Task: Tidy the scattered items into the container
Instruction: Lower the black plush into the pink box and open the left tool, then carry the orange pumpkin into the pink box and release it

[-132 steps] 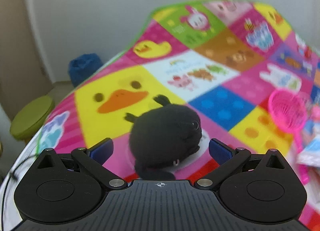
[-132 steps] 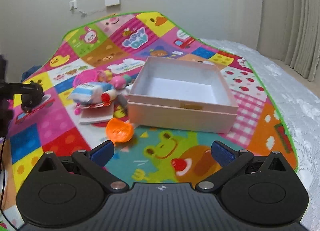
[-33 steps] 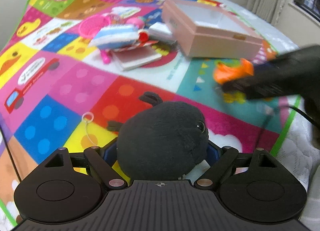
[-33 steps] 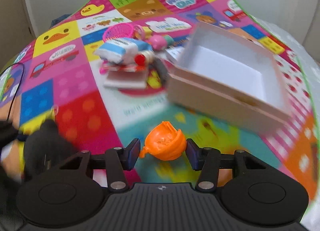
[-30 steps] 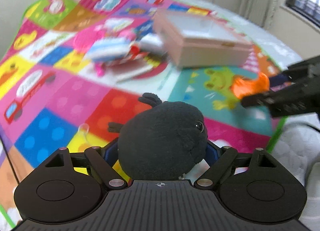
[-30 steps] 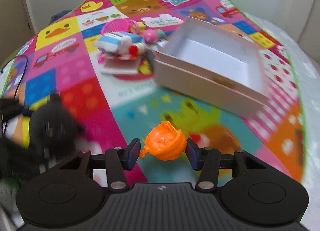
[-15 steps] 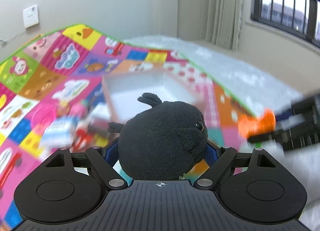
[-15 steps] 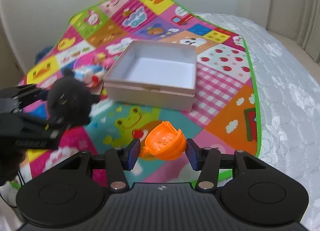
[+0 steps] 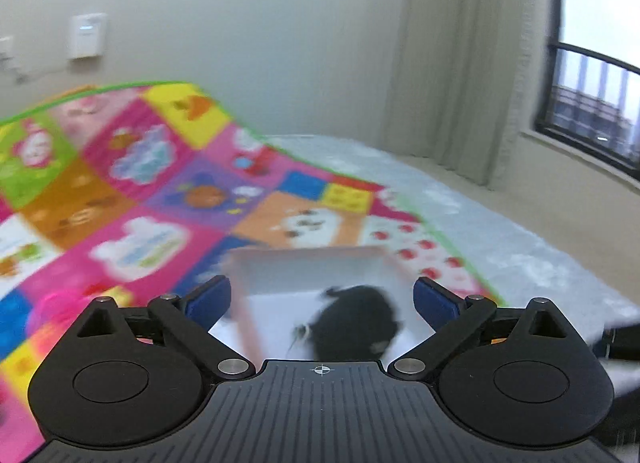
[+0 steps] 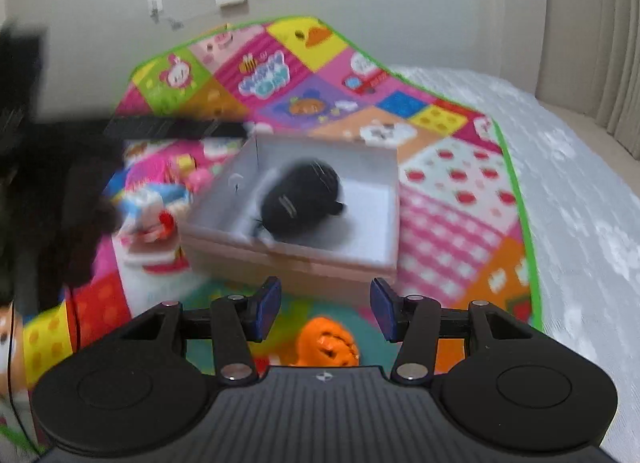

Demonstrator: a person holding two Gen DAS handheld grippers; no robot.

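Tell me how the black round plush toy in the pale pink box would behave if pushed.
The black round plush toy looks fuzzy and stuffed, so probably soft and light. Its rounded body may roll, though the pale pink box walls should stop it.

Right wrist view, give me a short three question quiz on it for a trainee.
1. True or false: the black plush toy is inside the box.
2. In the right wrist view, the small toy seen nearer the camera than the box is: A orange, B green, C white.
3. Fill in: in that view the heap of loose toys is to the ___ of the box.
Key: 1 true; 2 A; 3 left.
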